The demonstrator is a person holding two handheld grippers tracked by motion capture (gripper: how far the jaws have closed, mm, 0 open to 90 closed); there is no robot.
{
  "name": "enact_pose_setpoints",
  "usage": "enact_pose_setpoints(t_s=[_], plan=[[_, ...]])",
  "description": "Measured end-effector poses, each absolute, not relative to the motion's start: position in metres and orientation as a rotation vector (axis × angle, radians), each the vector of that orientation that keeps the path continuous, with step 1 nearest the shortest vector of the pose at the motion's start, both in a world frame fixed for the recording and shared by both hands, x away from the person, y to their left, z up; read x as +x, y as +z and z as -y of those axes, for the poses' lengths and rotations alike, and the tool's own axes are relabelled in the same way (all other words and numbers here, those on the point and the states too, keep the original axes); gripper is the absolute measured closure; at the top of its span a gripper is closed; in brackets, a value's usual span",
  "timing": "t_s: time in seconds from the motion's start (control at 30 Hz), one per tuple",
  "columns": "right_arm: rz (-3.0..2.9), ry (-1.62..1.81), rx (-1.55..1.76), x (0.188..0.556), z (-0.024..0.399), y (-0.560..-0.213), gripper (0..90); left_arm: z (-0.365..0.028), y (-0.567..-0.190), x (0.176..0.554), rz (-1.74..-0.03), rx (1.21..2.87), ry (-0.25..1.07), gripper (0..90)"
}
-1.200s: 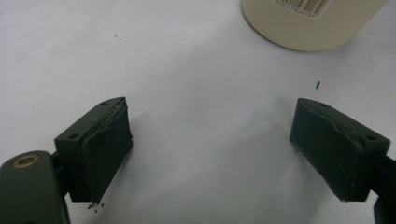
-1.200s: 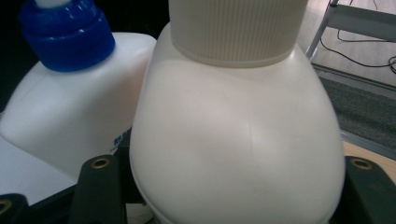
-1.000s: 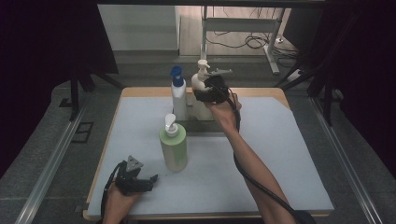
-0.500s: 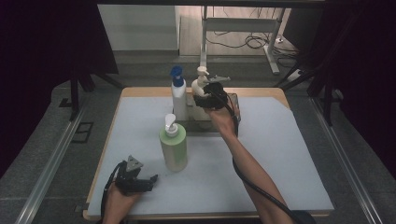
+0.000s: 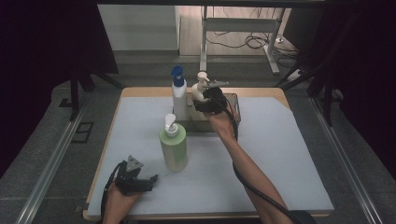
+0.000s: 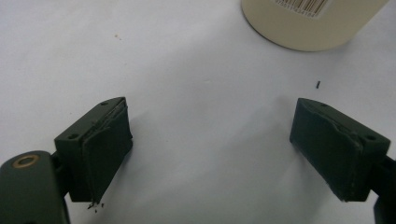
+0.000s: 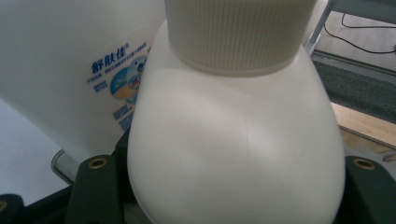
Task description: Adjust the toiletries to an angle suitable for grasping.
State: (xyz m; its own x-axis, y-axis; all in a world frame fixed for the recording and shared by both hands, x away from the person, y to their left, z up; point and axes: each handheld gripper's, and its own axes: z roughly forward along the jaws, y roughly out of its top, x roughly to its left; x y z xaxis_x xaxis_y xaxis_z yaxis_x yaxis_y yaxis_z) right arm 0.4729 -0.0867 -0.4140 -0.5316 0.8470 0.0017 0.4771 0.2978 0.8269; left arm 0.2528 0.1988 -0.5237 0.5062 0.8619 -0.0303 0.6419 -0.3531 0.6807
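Nearest you, your left gripper (image 5: 140, 179) rests low on the pale bench (image 5: 289, 154) at its front left corner; in the left gripper view its jaws stand wide apart over bare surface, holding nothing. Just beyond it stands the green pump bottle (image 5: 173, 147), upright and near the gripper but apart from it, its cream base (image 6: 310, 23) visible at the top of the left gripper view. Farther back, your right gripper (image 5: 208, 100) reaches the dark wire basket (image 5: 233, 109) at the bench's far edge. Its jaws are clamped on the shoulder of the cream pump bottle (image 7: 233, 140), held upright at the basket. Just beside that bottle, to its left, stands the white bottle with the blue pump (image 5: 179, 95).
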Motion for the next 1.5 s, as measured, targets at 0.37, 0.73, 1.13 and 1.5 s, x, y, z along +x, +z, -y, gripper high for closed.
enact_pose_setpoints(t_s=[0.37, 0.73, 1.13, 1.5], plan=[[-2.191, 1.134, 1.158, 0.471, 0.092, -0.418, 30.3, -0.199, -0.524, 0.253, -1.225, 2.11, 0.444, 12.2], [-2.221, 1.106, 1.117, 0.455, 0.103, -0.42, 31.3, -0.199, -0.524, 0.253, -1.225, 2.11, 0.445, 12.2], [-2.246, 1.16, 1.124, 0.435, 0.129, -0.419, 49.6, -0.199, -0.524, 0.253, -1.226, 2.109, 0.443, 12.2], [-2.256, 1.152, 1.115, 0.429, 0.147, -0.425, 80.8, -0.199, -0.524, 0.253, -1.225, 2.11, 0.446, 12.2]])
